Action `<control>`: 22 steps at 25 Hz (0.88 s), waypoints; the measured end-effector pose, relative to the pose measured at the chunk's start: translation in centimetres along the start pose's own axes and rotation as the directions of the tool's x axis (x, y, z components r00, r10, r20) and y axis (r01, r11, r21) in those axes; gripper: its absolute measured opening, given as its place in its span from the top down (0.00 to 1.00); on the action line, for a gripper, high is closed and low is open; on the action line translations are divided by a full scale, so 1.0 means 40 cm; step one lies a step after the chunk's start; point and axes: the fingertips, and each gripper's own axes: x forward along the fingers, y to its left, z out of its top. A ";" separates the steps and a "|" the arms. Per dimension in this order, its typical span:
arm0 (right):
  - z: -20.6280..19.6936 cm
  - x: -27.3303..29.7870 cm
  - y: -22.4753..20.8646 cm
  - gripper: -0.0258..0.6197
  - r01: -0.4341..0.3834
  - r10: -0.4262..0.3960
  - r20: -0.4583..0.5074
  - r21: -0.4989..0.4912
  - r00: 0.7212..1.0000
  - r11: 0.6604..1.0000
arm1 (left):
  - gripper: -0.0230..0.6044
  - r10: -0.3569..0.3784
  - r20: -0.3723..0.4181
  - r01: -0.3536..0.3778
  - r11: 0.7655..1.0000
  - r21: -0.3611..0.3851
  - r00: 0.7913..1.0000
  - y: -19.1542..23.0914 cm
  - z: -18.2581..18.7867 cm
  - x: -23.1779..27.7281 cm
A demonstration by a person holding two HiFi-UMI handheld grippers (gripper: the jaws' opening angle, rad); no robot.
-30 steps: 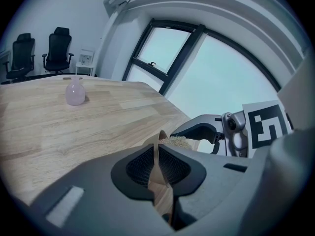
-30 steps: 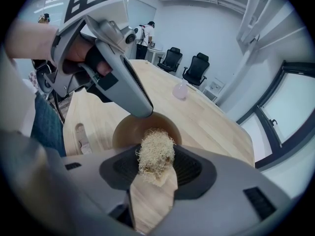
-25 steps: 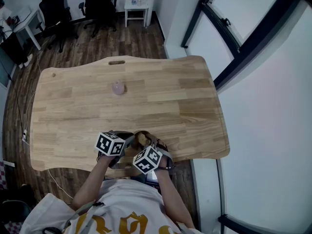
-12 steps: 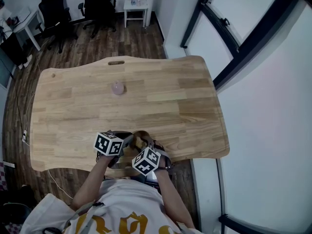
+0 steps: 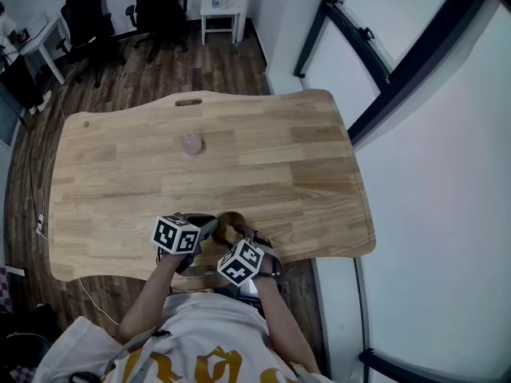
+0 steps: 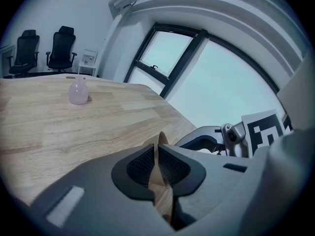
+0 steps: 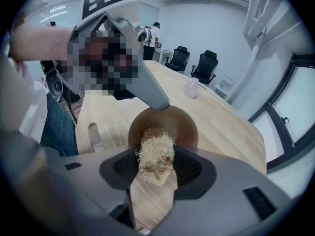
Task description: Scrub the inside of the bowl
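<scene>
Wooden table [image 5: 263, 150] in office, black chairs [image 5: 160, 2] behind, left claw [image 6: 156, 167] clamped on bowl [image 7: 183, 126], right claw [image 7: 156, 170] gripping scrubber [image 7: 155, 151]

Tan bowl [image 7: 183, 124] (straw-yellow scrubber [image 7: 155, 154])

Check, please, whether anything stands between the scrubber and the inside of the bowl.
Nothing visible does. The right gripper holds the scrubber at the open mouth of the bowl; the left gripper clamps the rim, off the scrubber's path.

bright even daylight from the window [image 6: 197, 77], soft shadows, fisheye bending and dark corners in gripper views
</scene>
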 end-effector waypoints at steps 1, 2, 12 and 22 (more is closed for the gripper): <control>-0.004 -0.001 -0.005 0.67 0.009 -0.009 -0.008 0.010 1.000 1.000 | 0.92 -0.004 -0.003 0.004 1.000 0.000 1.000 -0.002 -0.001 0.000; -0.006 -0.002 -0.010 0.67 0.020 -0.019 -0.014 0.020 1.000 1.000 | 0.92 -0.008 -0.006 0.008 1.000 -0.001 1.000 -0.005 -0.004 0.000; -0.002 -0.025 -0.068 0.67 0.138 -0.139 0.010 0.069 0.990 0.988 | 0.92 -0.040 -0.009 0.040 0.999 0.009 0.999 -0.025 -0.007 0.001; 0.046 -0.029 -0.023 0.67 0.058 -0.060 0.104 0.016 0.993 0.998 | 0.92 -0.040 0.007 0.040 0.999 0.002 0.999 -0.022 0.001 -0.003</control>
